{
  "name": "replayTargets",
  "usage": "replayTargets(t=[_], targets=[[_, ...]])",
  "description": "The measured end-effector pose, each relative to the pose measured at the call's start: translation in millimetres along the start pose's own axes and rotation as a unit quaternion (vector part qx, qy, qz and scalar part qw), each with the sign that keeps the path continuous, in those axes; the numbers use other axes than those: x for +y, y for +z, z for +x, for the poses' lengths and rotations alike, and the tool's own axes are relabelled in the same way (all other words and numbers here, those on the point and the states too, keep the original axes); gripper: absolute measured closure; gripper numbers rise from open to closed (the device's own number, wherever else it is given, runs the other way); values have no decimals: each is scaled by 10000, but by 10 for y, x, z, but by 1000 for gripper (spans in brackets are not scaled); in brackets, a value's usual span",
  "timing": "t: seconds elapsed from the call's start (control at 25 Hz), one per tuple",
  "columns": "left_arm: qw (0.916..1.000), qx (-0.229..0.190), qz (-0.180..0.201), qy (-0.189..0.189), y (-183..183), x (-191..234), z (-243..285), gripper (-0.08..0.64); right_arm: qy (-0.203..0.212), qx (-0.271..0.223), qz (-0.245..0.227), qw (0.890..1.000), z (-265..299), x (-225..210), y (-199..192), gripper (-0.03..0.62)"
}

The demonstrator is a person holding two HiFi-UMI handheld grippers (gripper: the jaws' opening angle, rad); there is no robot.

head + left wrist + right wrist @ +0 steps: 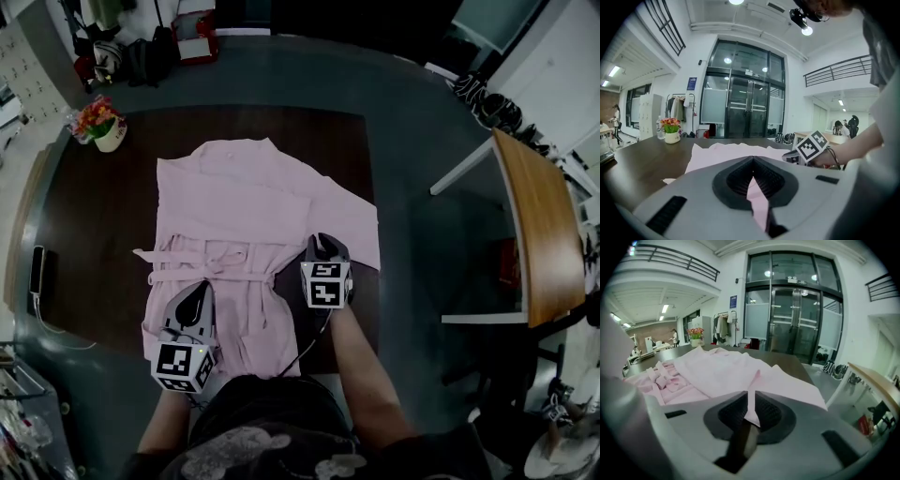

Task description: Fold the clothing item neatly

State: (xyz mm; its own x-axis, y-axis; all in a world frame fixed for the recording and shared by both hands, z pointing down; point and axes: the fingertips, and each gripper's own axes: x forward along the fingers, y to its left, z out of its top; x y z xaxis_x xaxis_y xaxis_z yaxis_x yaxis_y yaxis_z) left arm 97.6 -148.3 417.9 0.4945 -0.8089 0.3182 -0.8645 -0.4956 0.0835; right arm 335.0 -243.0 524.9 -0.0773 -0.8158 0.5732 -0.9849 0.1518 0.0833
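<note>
A pale pink robe (248, 216) lies spread on the dark table (94, 234), collar at the far side, its belt (202, 274) across the waist. My left gripper (197, 298) is at the robe's near left hem, shut on a fold of pink cloth (757, 199) that runs between its pads. My right gripper (323, 251) is over the robe's right side, shut on a pinched ridge of the pink cloth (751, 411). In the left gripper view the right gripper (806, 151) shows at the right with the hand behind it.
A pot of flowers (101, 124) stands at the table's far left corner. A phone with a cable (37, 270) lies at the left edge. A wooden-topped table (534, 225) stands to the right, with bags (492, 108) on the floor beyond it.
</note>
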Motion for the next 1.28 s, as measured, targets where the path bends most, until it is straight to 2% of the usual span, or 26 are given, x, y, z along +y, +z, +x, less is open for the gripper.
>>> replayTargets(t=[0.2, 0.4, 0.56, 0.76, 0.88, 1.0, 1.12, 1.28], targets=[[9988, -173, 105, -444, 69, -91, 54, 551, -547, -855, 367, 9942, -605, -224, 5, 557], [9949, -190, 78, -988, 36, -351, 166, 551, -1465, -1409, 658, 9769, -1294, -708, -77, 557], [9912, -45, 158, -1314, -21, -682, 257, 551, -1856, -1367, 781, 9699, -1689, -1139, -347, 558], [9880, -8, 401, -1489, 7, -1214, 397, 551, -2288, -1213, 1348, 9564, -1989, -1776, -965, 563], [9906, 65, 249, -1341, -8, -1546, 534, 551, -2178, -1108, 1489, 9582, -2008, -2064, -1252, 569], [9930, 174, 106, -1164, -58, -1924, 693, 551, -1870, -1060, 1564, 9640, -1990, -2306, -1457, 577], [9938, 339, 78, -1055, -173, -2284, 878, 551, -1359, -1002, 1431, 9752, -1855, -2406, -1629, 580], [9944, 562, 91, -891, -402, -2665, 1070, 551, -552, -919, 1202, 9869, -1564, -2327, -1843, 580]])
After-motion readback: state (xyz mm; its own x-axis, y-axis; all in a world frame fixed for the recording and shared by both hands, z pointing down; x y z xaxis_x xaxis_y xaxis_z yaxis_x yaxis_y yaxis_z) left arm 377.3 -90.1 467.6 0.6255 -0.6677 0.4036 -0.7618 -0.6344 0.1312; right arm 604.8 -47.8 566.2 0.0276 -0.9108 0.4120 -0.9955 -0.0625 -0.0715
